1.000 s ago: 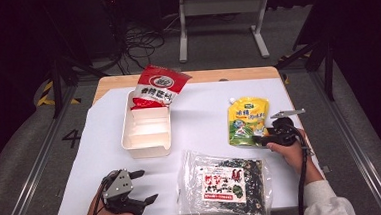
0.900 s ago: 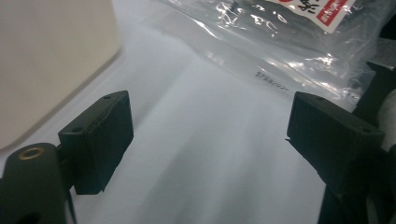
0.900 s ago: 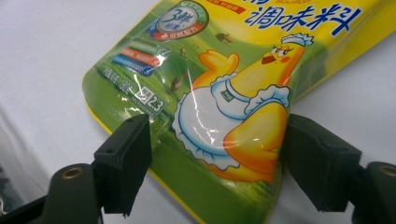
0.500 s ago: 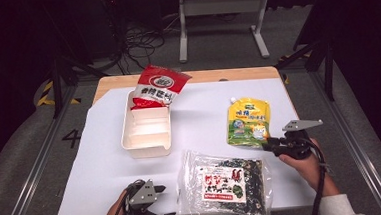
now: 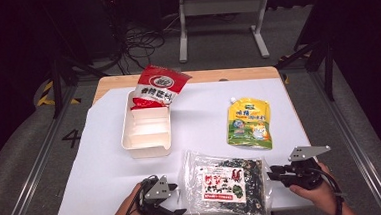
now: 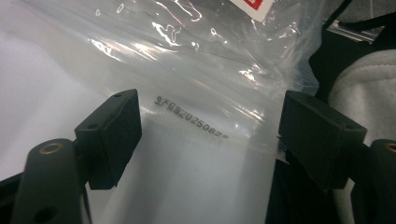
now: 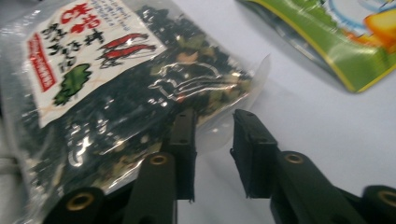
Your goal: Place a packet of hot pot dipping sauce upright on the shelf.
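Two grippers flank the clear crinkly plastic bag of dark dried greens with a red-and-white label [image 5: 226,181], lying flat at the near table edge. Left gripper [image 6: 210,135]: jaws spread wide, just closing a little, straddling the bag's empty transparent margin. Right gripper [image 7: 212,154]: jaws narrowed but apart, the sealed edge between them, apparently not yet pinched. The bag is probably light, limp and slippery; the flat seals offer the best hold. The left gripper view alone resolves a printed date code; the high view alone places the white tray [image 5: 130,141].
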The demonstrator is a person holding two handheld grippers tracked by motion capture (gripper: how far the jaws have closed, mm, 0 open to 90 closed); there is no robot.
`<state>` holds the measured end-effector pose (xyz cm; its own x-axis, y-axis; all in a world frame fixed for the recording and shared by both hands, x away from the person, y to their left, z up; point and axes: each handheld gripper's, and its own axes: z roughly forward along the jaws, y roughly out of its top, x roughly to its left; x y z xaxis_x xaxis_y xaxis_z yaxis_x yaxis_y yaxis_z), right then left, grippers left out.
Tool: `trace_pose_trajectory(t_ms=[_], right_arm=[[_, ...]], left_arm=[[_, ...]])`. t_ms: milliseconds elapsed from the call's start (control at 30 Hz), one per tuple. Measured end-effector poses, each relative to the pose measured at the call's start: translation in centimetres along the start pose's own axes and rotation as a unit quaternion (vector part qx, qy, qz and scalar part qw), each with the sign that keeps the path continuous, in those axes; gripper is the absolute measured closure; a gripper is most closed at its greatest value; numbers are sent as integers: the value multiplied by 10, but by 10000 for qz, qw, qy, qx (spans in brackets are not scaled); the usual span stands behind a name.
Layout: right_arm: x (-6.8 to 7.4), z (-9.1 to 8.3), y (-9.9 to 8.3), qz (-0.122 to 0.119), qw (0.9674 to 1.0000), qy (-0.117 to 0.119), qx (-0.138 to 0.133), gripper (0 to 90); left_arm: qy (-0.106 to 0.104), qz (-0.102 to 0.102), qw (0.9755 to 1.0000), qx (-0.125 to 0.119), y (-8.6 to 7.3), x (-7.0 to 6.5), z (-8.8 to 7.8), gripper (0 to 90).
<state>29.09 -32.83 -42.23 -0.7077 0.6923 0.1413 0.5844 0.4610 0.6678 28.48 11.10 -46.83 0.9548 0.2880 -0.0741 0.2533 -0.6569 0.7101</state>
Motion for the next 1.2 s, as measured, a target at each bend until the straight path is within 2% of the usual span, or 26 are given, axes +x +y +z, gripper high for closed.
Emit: trace_pose_trajectory(t_ms=[100, 167, 200, 267, 333, 433, 567, 600, 667, 733, 800, 1000, 1033, 1200], right_arm=[[1, 5, -5, 51, 9996, 73, 285, 632], [2, 8, -7, 55, 9989, 170, 425, 627], [2, 8, -8, 69, 9988, 219, 435, 636], [3, 11, -9, 54, 9976, 521, 446, 642], [6, 17, -9, 13, 9964, 615, 577, 669], [7, 18, -9, -8, 9944, 900, 550, 720], [7, 21, -9, 4, 9929, 1058, 536, 786], [7, 22, -9, 7, 9928, 1079, 528, 787], [7, 23, -9, -12, 9926, 1101, 517, 799], [8, 24, -9, 18, 9928, 1108, 455, 816], [9, 25, -9, 22, 9929, 1117, 403, 837], [13, 26, -8, 2, 9940, 1055, 272, 852], [13, 26, -7, -5, 9941, 1051, 255, 852], [17, 29, -5, -26, 9946, 1014, 219, 867]], left_arm=[[154, -59, 9999, 17, 2, 3, 1, 261], [246, -86, 9997, -24, 3, 6, 0, 333], [274, -130, 9995, -16, 3, 7, 0, 358], [311, -72, 9995, -8, 4, 8, 0, 394], [370, -81, 9993, 16, 4, 9, 0, 449], [427, -123, 9990, 6, 5, 13, -1, 541], [365, -185, 9991, -53, 7, 20, 0, 655], [320, -264, 9991, -100, 7, 23, 1, 678], [326, -231, 9992, -93, 9, 26, 2, 748], [270, -272, 9992, -111, 9, 28, 2, 781], [266, -219, 9993, -109, 11, 30, 4, 828], [257, -263, 9992, -122, 15, 37, 6, 802], [235, -322, 9991, -147, 16, 37, 6, 808], [250, -261, 9992, -161, 20, 40, 10, 857]])
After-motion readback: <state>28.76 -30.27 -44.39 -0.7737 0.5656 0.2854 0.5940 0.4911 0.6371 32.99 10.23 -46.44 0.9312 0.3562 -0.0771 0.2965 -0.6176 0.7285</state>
